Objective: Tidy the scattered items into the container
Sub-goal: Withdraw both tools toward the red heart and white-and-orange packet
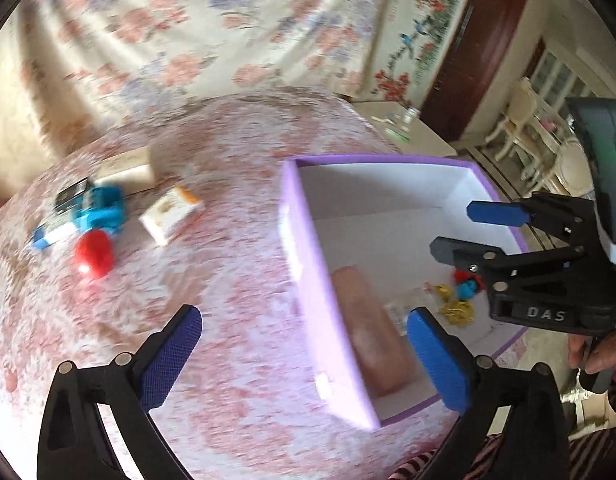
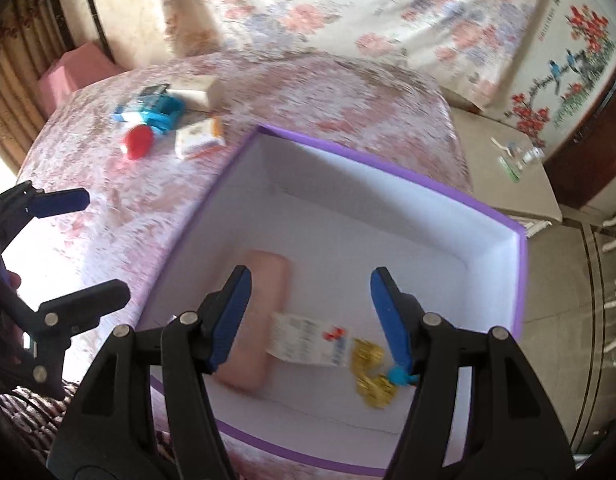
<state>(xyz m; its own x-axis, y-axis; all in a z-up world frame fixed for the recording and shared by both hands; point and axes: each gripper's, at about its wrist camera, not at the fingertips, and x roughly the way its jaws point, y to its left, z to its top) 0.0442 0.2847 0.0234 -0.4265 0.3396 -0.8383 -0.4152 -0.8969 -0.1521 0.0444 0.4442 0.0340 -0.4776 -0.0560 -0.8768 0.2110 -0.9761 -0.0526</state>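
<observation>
Right claw (image 2: 309, 312) agape over purple box (image 2: 387, 172) | left claw (image 1: 304, 356) agape, low

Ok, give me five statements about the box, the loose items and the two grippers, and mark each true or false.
1. The purple box already holds a pink case. True.
2. The red ball lies inside the box. False: it lies on the floral cloth, outside the box.
3. The right gripper is clamped on the pink case. False: it is open above the box and holds nothing.
4. The left gripper is open and empty. True.
5. The blue toy sits in the box beside the gold trinket. False: it is out on the cloth near the red ball.
</observation>
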